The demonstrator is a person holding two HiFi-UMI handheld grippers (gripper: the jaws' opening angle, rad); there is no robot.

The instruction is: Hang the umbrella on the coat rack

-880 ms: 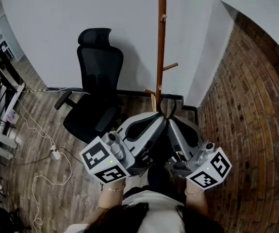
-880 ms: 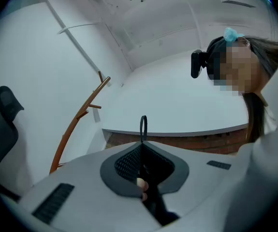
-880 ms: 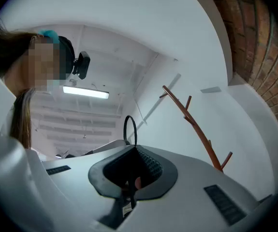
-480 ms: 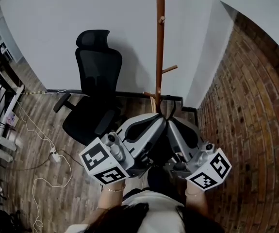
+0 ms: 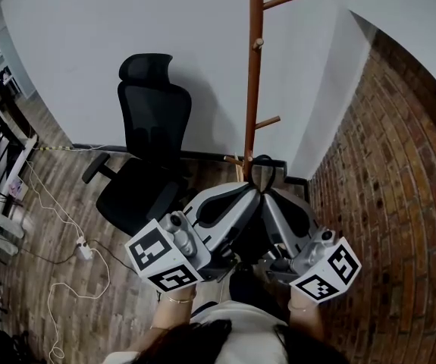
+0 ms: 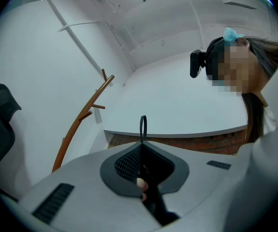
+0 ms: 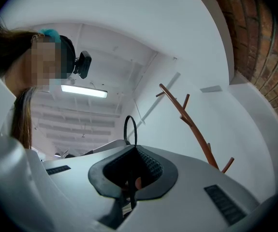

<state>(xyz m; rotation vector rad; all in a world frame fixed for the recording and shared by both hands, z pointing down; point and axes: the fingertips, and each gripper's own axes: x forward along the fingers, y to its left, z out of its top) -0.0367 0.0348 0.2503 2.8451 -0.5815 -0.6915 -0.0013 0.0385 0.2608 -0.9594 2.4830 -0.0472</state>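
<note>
Wood-plank floor [image 5: 58,203] fills the lower left of the head view, a white wall [image 5: 73,44] runs across the top and a brick wall [image 5: 388,203] curves down the right side. At centre left a black office chair [image 5: 148,139] stands beside the wooden coat rack [image 5: 253,74], whose pole rises out of the top edge with bare pegs on its right. A white cable [image 5: 51,294] trails over the floor at lower left. At the bottom centre, the left tongs [image 5: 255,192] and right tongs [image 5: 265,193] lean in so their tips meet just in front of the rack's foot. A dark bulk in the gap between their bodies, seemingly the umbrella [image 5: 246,279], sits low in the frame and not on any peg.

From the left gripper view, the left tongs are pressed together on a thin black strap loop [image 6: 141,128], which stands upright above the tips at centre frame. The rack slants up the left side and the chair back shows at the left edge. A person with a head-mounted camera is at the upper right.

From the right gripper view, the right tongs are likewise closed on the same loop at centre. The rack leans at the right, with brick in the upper right corner.
</note>
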